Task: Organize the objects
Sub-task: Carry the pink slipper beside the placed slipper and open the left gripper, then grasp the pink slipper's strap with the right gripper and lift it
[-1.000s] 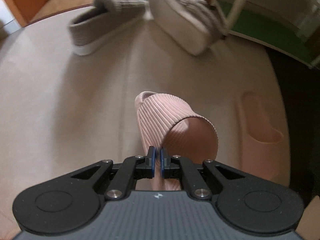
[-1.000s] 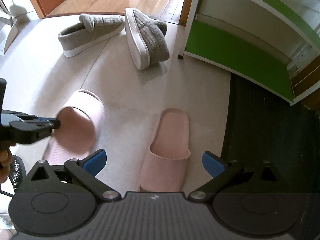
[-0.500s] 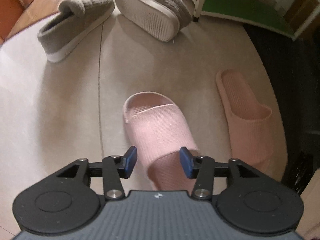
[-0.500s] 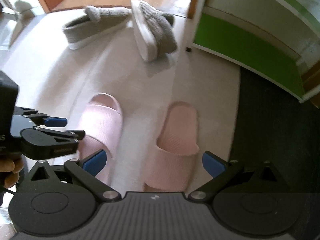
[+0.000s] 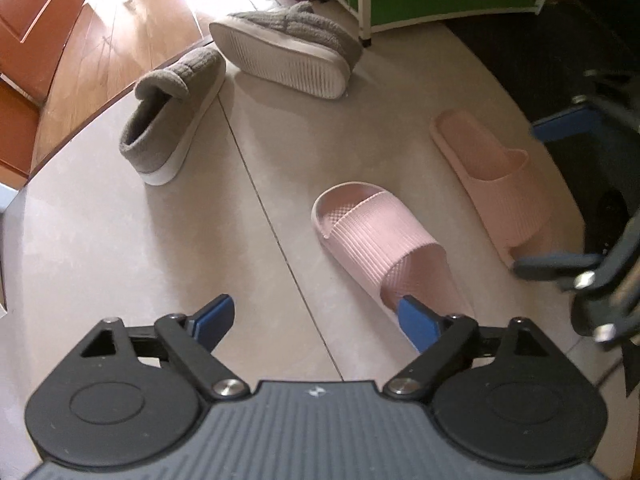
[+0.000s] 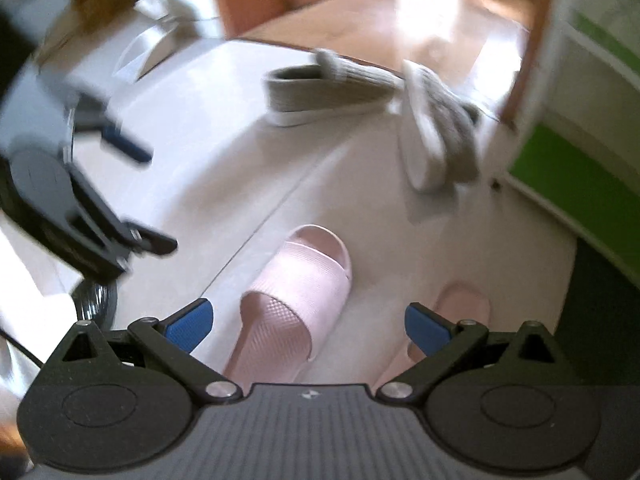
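left gripper (image 5: 316, 322): its jaws are opening, already spread wide, with nothing between them but bare floor; my right pad overlaps the heel end of the nearer slide in view, though I cannot tell that it touches.
right gripper (image 6: 306, 326): jaws spread wide and empty, hanging over the heel of the same slide.
nearer pink slide (image 5: 380, 248): flat on the tiled floor (image 5: 120, 260) just ahead of my left gripper, toe pointing away; in the right wrist view it lies between my pads.
how it handles: I judge it a light foam or rubber moulding, springy rather than stiff, ribbed on the strap and dimpled on the footbed, so not slippery and not fragile.
where to take hold: across the ribbed strap, or pinching one side wall at the heel; I expect the strap to flex under the pads without slipping.
second pink slide (image 5: 496, 184): near its mate on the right, apart from it, also sole down, close to the dark mat (image 5: 560, 60).
upright grey slipper (image 5: 172, 120): farther off, fleece upper on a white sole; soft and light by the look, best pinched at the folded collar.
tipped grey slipper (image 5: 288, 52): on its side beside the first, ridged sole facing me; the sole edge offers a firm grip.
shoe rack (image 5: 440, 4): farthest, white frame with green shelves; a likely home for the pairs.
writing: no brand or label readable on any shoe; only a small lightning-like mark on each gripper body.
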### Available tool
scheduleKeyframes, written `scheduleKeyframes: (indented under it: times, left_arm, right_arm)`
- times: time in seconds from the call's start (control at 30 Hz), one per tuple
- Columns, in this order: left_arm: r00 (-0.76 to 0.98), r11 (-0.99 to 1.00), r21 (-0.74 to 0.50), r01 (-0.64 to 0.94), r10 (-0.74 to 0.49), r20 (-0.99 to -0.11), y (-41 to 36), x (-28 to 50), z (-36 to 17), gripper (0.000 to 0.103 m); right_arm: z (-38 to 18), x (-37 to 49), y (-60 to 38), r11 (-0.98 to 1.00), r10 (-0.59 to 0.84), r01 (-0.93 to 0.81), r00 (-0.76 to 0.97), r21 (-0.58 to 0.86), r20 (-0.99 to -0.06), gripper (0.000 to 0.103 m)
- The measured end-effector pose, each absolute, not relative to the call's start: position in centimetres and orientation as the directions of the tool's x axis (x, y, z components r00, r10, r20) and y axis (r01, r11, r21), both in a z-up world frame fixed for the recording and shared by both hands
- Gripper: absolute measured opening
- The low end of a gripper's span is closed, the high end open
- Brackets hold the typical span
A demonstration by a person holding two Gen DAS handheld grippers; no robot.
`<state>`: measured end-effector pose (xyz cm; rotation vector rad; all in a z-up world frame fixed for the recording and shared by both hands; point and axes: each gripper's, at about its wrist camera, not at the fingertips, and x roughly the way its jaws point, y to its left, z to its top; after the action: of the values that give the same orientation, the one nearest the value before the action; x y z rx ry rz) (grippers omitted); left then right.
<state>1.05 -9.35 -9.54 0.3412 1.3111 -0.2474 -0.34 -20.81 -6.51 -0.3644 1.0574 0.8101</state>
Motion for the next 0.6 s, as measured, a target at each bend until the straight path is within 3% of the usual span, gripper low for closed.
scheduleKeyframes:
  times: [0.2,0.6]
  left_arm:
    - [0.209,0.922,0.045,0.384,-0.039,-0.977,-8.5,1.5,-10.5,0.090]
    - [0.189,0.926,0.061,0.373,-0.012,-0.982,-6.8,2.6,-11.9,0.090]
  right_arm:
    - [-9.9,-0.5,-17.7,0.507,0.350,-0.862,0.181,0.024,-0.919,0.103]
    - [-15.6,1.7,-11.9,0.073,0.273,-0.993,0.114,-0.097,-0.955,0.103]
